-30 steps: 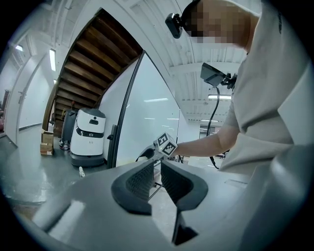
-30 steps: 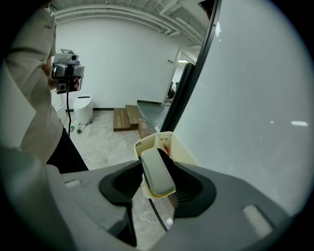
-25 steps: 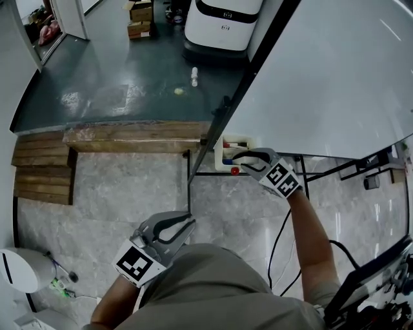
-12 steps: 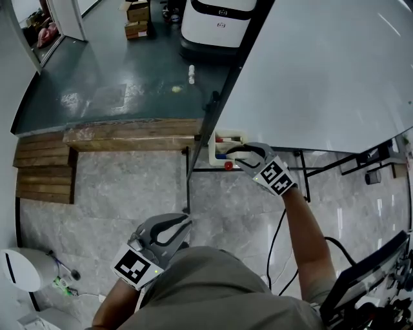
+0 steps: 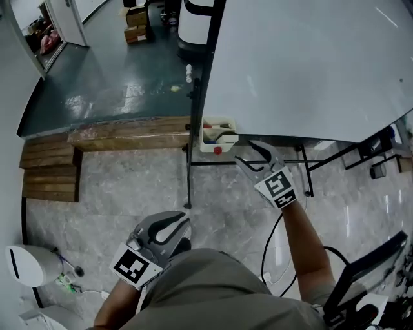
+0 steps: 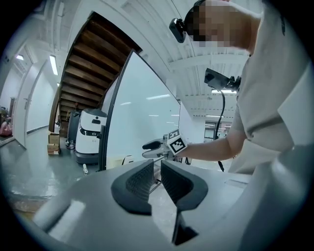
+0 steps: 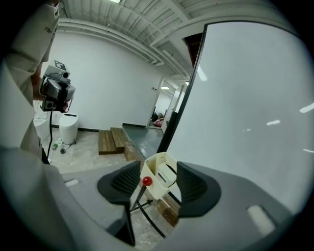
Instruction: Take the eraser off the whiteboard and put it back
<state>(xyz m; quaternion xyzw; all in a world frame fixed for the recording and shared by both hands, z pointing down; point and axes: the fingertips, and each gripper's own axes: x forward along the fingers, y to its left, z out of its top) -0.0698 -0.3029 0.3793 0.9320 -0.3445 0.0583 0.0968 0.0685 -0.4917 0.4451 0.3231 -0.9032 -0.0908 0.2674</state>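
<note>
The whiteboard [image 5: 310, 64] stands on a black frame. A cream holder box [image 5: 216, 134] hangs at its lower left corner. In the box sits a white eraser [image 7: 164, 175], beside markers, with a red knob [image 7: 146, 181] on the box front. My right gripper [image 5: 245, 153] hovers just back from the box, clear of it. Its jaws have just been opening and hold nothing; the box shows beyond them. My left gripper [image 5: 187, 220] stays low by the person's body, its jaws almost together and empty.
A low wooden platform [image 5: 129, 132] and stacked boards [image 5: 48, 171] lie left of the board. A white machine [image 5: 193, 19] stands behind it. The stand's black leg [image 5: 188, 174] drops to the marble floor. A cable [image 5: 271, 238] trails under the right arm.
The right gripper has drawn back from the holder box toward the person, and its jaws stand wider. The left gripper has barely shifted.
</note>
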